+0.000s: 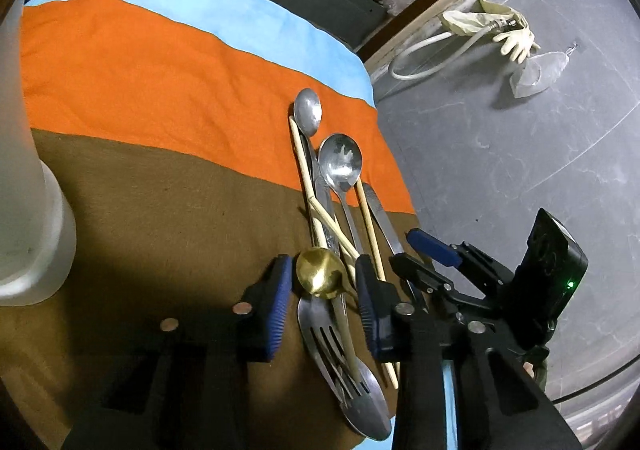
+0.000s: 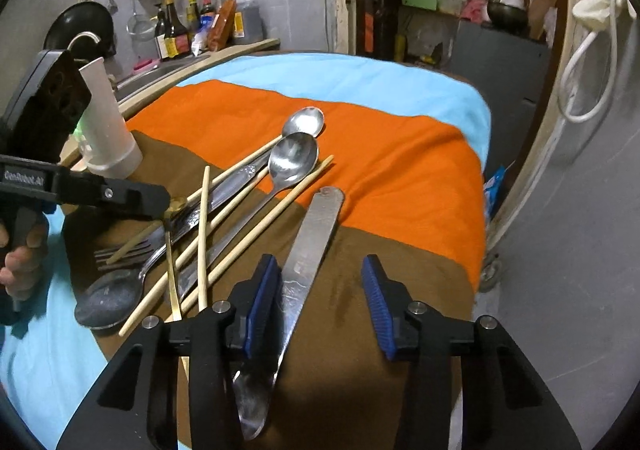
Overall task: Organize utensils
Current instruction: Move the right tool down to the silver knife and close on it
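A pile of utensils lies on the striped cloth: two steel spoons (image 1: pixel 340 162) (image 2: pixel 294 160), wooden chopsticks (image 1: pixel 308 178) (image 2: pixel 204 234), a fork (image 1: pixel 324 334) (image 2: pixel 120 252), a large spoon (image 2: pixel 108 296) and a small gold spoon (image 1: pixel 320 272). My left gripper (image 1: pixel 322 306) is open, its fingers either side of the gold spoon's bowl and the fork. My right gripper (image 2: pixel 320 302) is open over a flat steel knife (image 2: pixel 308 250), which lies close to its left finger (image 2: pixel 262 298). The right gripper also shows in the left wrist view (image 1: pixel 424 254).
A frosted white cup (image 1: pixel 24 170) (image 2: pixel 108 122) stands on the cloth at the left. The table edge drops to a grey floor (image 1: pixel 520 170) on the right. A counter with bottles (image 2: pixel 192 26) and a wok is behind.
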`<state>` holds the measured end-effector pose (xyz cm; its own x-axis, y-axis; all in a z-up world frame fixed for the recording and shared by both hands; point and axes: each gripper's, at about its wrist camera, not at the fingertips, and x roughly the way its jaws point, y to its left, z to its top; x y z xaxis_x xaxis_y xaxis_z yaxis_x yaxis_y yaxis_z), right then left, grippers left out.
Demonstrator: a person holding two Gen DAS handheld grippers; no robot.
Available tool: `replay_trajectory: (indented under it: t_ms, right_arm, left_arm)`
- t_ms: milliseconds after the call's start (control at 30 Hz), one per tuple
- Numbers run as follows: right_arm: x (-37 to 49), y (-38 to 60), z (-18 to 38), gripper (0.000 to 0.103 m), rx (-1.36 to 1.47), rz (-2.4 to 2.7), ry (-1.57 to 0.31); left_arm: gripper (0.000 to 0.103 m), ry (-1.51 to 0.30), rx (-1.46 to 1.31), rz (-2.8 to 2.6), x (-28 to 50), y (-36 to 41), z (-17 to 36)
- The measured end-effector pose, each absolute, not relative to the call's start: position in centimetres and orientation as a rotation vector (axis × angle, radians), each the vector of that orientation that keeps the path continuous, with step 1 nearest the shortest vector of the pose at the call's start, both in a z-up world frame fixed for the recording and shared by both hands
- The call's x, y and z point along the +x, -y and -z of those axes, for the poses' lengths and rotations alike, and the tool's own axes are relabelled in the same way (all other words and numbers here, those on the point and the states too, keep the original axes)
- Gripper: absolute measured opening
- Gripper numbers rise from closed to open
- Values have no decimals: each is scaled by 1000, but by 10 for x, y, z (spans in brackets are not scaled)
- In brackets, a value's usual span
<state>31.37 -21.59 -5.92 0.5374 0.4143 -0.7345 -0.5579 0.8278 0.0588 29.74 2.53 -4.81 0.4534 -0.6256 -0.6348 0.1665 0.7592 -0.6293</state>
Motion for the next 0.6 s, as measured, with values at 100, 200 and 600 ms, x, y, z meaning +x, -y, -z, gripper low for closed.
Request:
replay_trajectory:
  t_ms: [100,200,600]
  right_arm:
    - [312,217,59,41,-189,-582,-818]
    - [312,217,60,41,-187,-578,-819]
    - [325,203,59,43,-203,-569,-868]
  left_arm:
    - [20,-985,-535,520,297,-26,49]
    - [20,-972,-544,514,299,-21,51]
    - [17,-853,-520,497,288,-8,41]
